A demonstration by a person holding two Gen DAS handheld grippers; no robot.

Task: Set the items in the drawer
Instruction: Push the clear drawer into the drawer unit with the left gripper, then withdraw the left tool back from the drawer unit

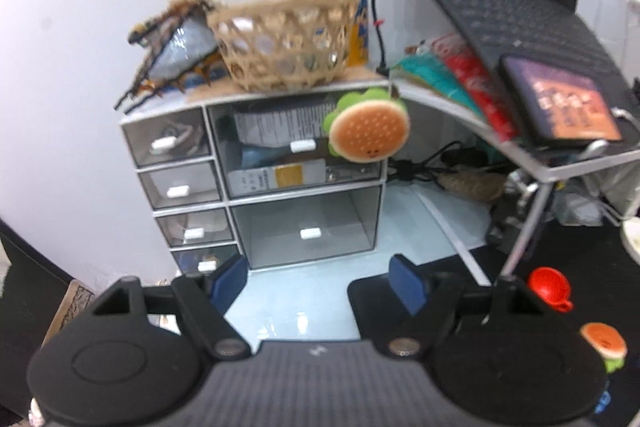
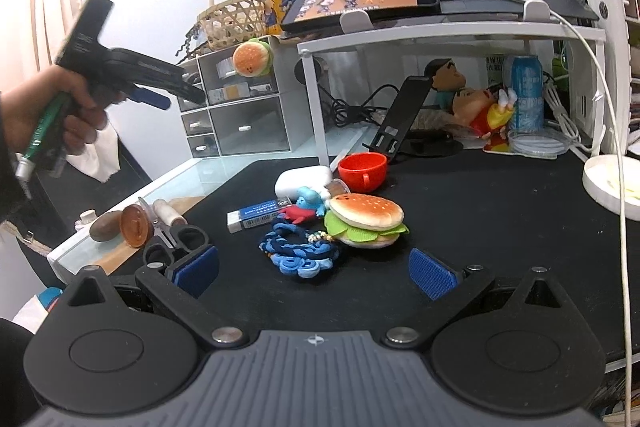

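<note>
A left claw (image 1: 320,279) stands with its jaws wide and nothing between them, facing a small chest of clear plastic drawers (image 1: 256,183) straight ahead. The large bottom drawer (image 1: 306,227), dead ahead of the claw and just beyond its fingertips, looks shut and shows no contents through its front; its small white pull tab (image 1: 310,233) offers the only obvious grip, a thin nub that a padded fingertip could slip off unless hooked squarely.

The right claw (image 2: 314,269), also spread wide and holding nothing, hovers over a black tabletop (image 2: 480,235) where the loose items sit just ahead of its fingertips. Nearest, between the pads, lies a blue braided cord (image 2: 298,251), limp and light, best pinched across its bunched middle. Just right of it rests a plush hamburger (image 2: 366,221), soft and squashy, likely to give under the pads, so a grip across the bun's flat sides should hold. Farther ahead are a boxed eraser (image 2: 258,214), stiff and easy to span across its narrow width, a smooth white earbud case (image 2: 302,179) that may prove slippery, a small blue and red figure (image 2: 304,205), and a red cup (image 2: 362,167), rigid and light, graspable by its rim.
</note>
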